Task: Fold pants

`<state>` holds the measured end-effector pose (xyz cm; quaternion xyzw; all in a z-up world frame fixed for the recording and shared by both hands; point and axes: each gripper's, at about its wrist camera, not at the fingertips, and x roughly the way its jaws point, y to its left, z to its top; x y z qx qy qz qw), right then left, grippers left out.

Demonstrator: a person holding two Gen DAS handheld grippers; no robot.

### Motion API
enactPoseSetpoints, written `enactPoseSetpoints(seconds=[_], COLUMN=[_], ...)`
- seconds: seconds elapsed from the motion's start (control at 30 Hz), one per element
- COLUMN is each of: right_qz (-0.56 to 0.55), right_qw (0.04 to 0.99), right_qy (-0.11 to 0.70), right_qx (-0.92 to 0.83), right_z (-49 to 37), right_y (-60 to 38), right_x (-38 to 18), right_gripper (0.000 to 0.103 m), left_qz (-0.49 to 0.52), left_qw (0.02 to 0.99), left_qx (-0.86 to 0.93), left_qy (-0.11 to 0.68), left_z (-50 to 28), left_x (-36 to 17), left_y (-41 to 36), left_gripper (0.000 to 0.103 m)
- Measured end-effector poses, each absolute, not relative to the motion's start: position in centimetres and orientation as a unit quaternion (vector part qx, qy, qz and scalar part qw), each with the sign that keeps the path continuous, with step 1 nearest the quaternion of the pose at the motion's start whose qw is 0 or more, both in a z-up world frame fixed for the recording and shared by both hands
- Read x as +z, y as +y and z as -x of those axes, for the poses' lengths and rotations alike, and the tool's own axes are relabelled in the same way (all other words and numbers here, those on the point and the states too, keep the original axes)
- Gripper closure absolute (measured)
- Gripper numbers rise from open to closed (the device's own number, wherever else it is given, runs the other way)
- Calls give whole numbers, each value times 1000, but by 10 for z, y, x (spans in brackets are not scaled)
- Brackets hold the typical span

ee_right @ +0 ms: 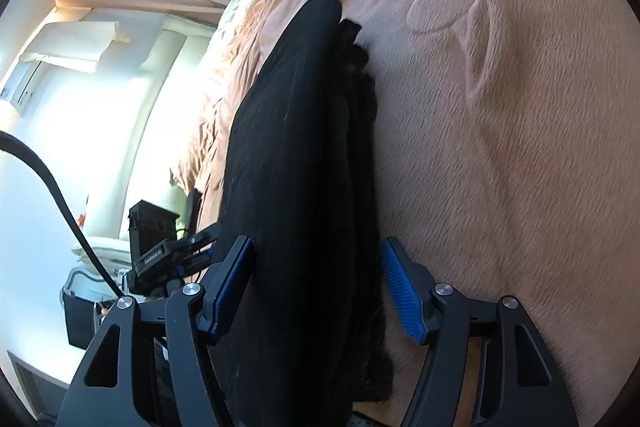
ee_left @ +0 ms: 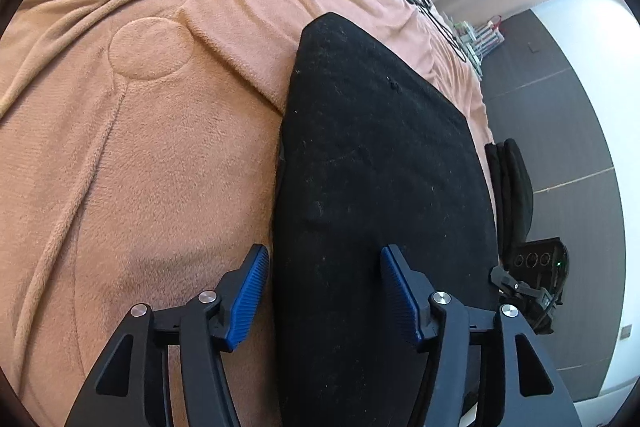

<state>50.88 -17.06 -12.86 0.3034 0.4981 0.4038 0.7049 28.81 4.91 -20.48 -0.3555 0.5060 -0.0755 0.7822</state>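
- Left wrist view: the left tongs (ee_left: 324,291) stand open over the near end of the black folded fabric pants (ee_left: 380,155), blue ribbed pads apart, one pad over the pants' left edge and the other over the black cloth; neither pad presses on anything.
- Right wrist view: the right tongs (ee_right: 318,287) are open too, their pads on either side of the same pants (ee_right: 296,155) with a clear gap at each pad, so nothing is gripped.
- The pants lie on the peach fleece blanket covering the bed (ee_left: 132,155), close to the bed's edge, with the dark floor (ee_left: 568,131) beyond in the left view.
- They read as a long, narrow stack. The top layer is smooth and flat with pale lint specks; in the right view several fuzzier under-layers stick out along the side towards the middle of the bed, so the edges are not quite flush.
- My judgement is that the lengthwise fold is laid and the tongs are free for the next grasp or for tidying.
- To do that well, close each pair of tongs on all layers at once, low at the end of the stack, not on the top sheet alone.
- Lift both corners together and carry them level to the far end, so the stack does not fan out.
- Keep the cloth away from the bed's edge; a slip there could drag the pants to the floor.
- Avoid pinching the blanket, which lies directly beneath.
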Motion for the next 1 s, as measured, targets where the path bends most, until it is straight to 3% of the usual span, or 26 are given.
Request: enactPoseSetpoints(seconds=[0.5, 0.53, 0.63, 0.77, 1.0], right_qz=[-300, -300, -298, -308, -283], right_qw=[688, 690, 695, 689, 668], right_qy=[504, 500, 481, 459, 479], right_qx=[427, 427, 444, 469, 494], right_z=[-546, -547, -542, -535, -537], right_y=[-162, -162, -162, -166, -149], right_x=[-137, -137, -132, -129, -136], right_gripper=[39, 39, 55, 57, 56], left_qz=[370, 371, 377, 391, 405], left_qw=[787, 787, 788, 787, 784], left_qx=[-77, -76, -80, -93, -87], left_qy=[488, 487, 480, 468, 462], left_z=[-307, -307, -301, -295, -289], left_x=[-211, -210, -204, -200, -198], left_y=[45, 46, 51, 61, 84], left_gripper=[42, 45, 62, 76, 79])
